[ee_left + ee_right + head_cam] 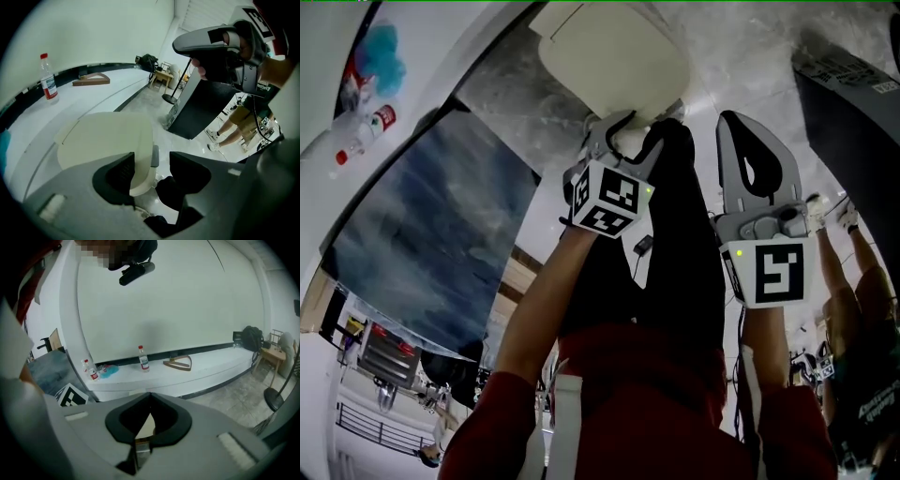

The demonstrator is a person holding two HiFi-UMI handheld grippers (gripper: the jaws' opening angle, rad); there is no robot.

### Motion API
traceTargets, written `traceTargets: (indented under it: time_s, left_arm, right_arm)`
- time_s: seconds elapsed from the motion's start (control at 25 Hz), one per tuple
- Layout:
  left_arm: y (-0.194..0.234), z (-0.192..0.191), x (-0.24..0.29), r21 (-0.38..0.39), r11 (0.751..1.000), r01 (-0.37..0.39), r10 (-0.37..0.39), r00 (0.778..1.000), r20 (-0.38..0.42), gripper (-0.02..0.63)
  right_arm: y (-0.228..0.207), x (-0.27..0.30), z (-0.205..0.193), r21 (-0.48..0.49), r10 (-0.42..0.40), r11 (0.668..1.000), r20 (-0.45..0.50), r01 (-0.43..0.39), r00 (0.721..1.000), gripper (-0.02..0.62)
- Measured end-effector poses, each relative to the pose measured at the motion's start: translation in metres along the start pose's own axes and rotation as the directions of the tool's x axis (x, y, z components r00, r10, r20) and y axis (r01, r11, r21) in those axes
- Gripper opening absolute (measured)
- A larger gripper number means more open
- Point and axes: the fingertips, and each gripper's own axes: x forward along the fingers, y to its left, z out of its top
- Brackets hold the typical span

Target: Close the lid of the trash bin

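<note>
Trash bin lid [108, 138], cream and rounded, sits low over the grey marbled floor [741, 66], just beside the long white surface [70, 101]. From here I cannot see what is inside the bin.

The left hand-held gripper [152, 164] has its jaws wide apart. The edge of the lid stands between them, close to the left jaw, and it is not pinched. The right hand-held gripper [149, 401] has its jaws closed together and holds nothing.

On the surface stands a clear bottle [48, 83] with a red cap and a red and white label, but the print is too small to read. A second bottle [89, 370] stands near a blue thing [110, 371].
</note>
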Motion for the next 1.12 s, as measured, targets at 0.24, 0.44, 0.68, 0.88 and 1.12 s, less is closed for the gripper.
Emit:
traceTargets:
  time_s: [0.24,0.44,0.68,0.88,1.12]
  left_arm:
    - [0.0,-0.015,0.023,0.01,1.0,0.017,-0.017,1.0,-0.016,0.236]
    - [0.002,-0.025,0.037,-0.004,1.0,0.023,-0.023,0.999,-0.025,0.236]
    - [0.004,-0.031,0.045,-0.005,1.0,0.023,-0.023,0.999,-0.039,0.236]
    - [0.005,-0.033,0.05,0.016,1.0,0.01,-0.009,0.998,-0.063,0.236]
    - [0.005,-0.035,0.052,0.007,1.0,0.011,-0.011,0.997,-0.078,0.242]
  right_arm:
    - [-0.002,0.01,-0.035,-0.004,0.009,1.0,-0.038,-0.01,0.999,0.0]
    - [0.002,0.017,-0.056,0.011,0.021,1.0,-0.068,-0.02,0.997,0.0]
    - [0.004,0.021,-0.063,0.038,0.023,0.999,-0.075,-0.02,0.997,0.0]
    - [0.0,0.023,-0.067,0.039,0.025,0.999,-0.075,-0.022,0.997,0.0]
    - [0.001,0.025,-0.07,0.024,0.036,0.999,-0.077,-0.034,0.996,0.0]
